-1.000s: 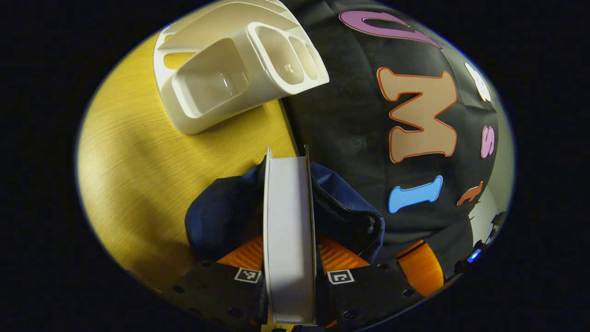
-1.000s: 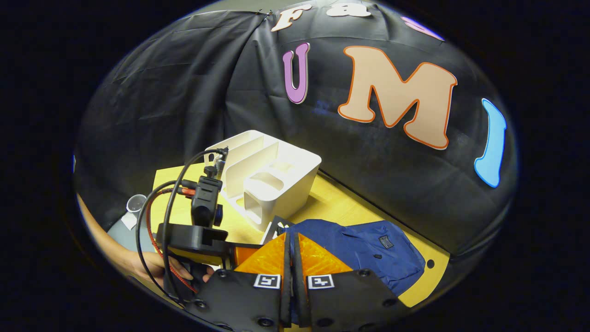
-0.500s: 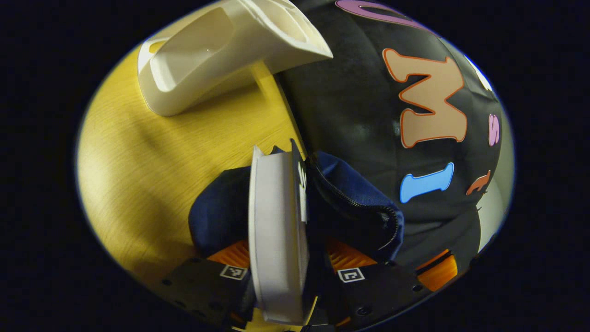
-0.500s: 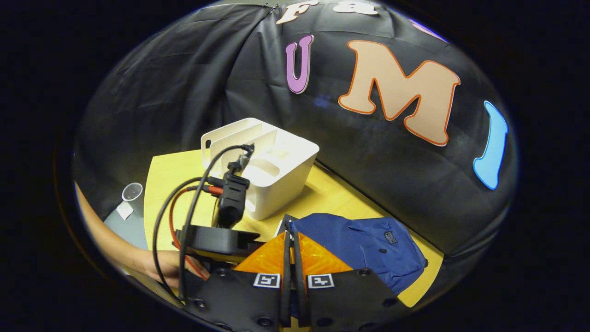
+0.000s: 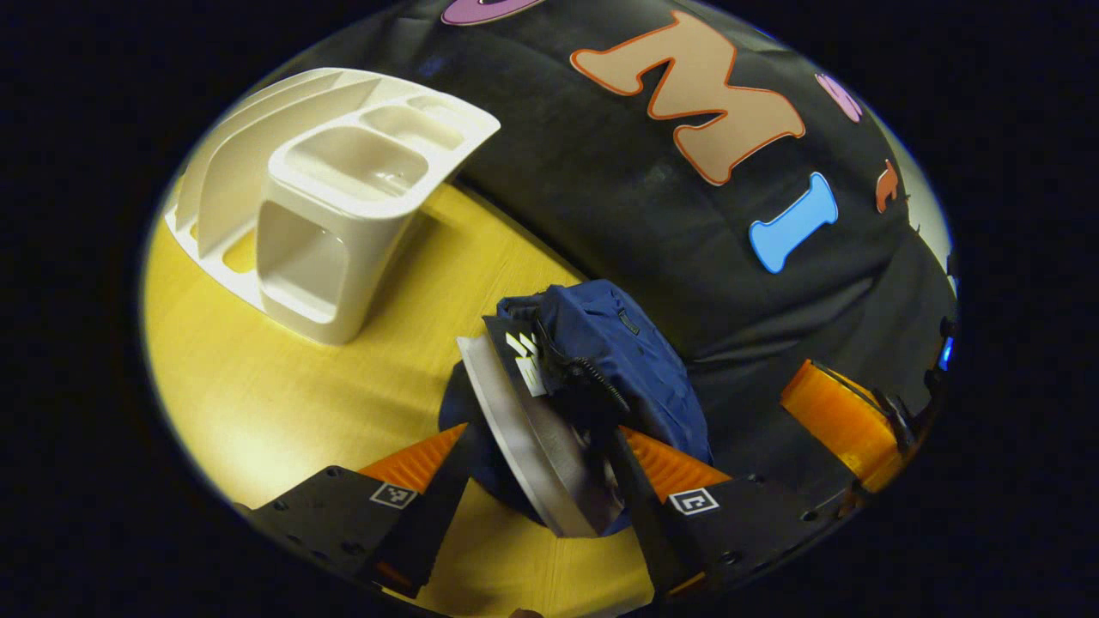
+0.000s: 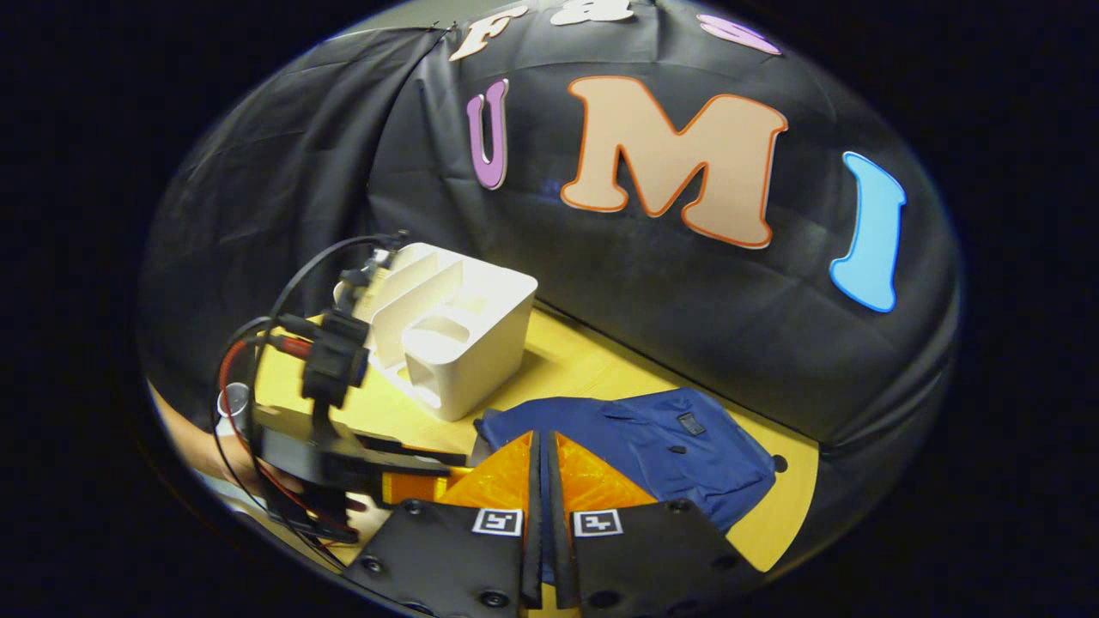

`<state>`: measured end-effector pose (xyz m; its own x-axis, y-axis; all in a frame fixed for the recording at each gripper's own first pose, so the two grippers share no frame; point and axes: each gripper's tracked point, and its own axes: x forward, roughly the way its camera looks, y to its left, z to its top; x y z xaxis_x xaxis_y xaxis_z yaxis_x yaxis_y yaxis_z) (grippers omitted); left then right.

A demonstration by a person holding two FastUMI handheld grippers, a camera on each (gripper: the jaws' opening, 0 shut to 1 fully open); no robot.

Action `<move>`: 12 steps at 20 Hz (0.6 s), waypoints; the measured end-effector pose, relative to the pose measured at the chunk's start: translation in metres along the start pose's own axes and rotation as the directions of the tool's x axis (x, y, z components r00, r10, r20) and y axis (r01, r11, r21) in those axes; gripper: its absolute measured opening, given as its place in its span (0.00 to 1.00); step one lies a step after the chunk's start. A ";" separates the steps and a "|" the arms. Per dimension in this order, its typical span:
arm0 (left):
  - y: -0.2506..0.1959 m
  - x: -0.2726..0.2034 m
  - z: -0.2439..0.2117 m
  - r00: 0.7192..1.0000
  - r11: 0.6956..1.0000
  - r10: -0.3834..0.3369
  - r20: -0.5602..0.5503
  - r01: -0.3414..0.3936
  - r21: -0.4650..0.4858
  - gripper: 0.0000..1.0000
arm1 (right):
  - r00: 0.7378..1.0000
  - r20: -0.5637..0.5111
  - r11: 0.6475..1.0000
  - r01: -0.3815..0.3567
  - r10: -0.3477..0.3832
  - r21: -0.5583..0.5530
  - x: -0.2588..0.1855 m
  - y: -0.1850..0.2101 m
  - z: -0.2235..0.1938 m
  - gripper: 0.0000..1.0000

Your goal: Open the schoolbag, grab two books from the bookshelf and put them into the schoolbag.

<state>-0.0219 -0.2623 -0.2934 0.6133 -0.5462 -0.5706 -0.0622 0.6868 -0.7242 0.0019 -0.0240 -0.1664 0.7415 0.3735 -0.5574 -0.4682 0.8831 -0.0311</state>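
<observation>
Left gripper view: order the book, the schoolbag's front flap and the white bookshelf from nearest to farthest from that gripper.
1. book, between the open fingers, slanted into the bag.
2. schoolbag, just behind the book, to its right.
3. bookshelf, far back on the table's left.

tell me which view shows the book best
The left gripper view. The book sits close up between the left gripper's open fingers, its page edge and dark cover sliding into the blue schoolbag. In the right gripper view the book cannot be made out, just the schoolbag behind the right gripper.
</observation>
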 end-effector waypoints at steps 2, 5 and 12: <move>0.003 -0.026 0.026 0.998 0.999 0.007 0.055 -0.010 0.048 0.90 | 0.999 0.034 0.999 0.034 -0.035 0.034 -0.007 -0.007 0.008 0.08; 0.007 -0.063 0.079 0.982 0.984 0.032 0.186 -0.064 0.168 0.90 | 0.992 0.097 0.992 0.068 -0.079 0.103 -0.012 -0.005 0.024 0.07; 0.000 -0.124 0.186 0.896 0.840 0.022 0.444 -0.257 0.478 0.94 | 0.928 0.281 0.948 0.169 -0.245 0.270 -0.029 0.001 0.071 0.96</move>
<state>0.0489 -0.1059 -0.1505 0.8974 -0.2615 -0.3554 0.1662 0.9465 -0.2767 0.0136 -0.0134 -0.0914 0.9379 0.2101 -0.2760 -0.1893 0.9768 0.1003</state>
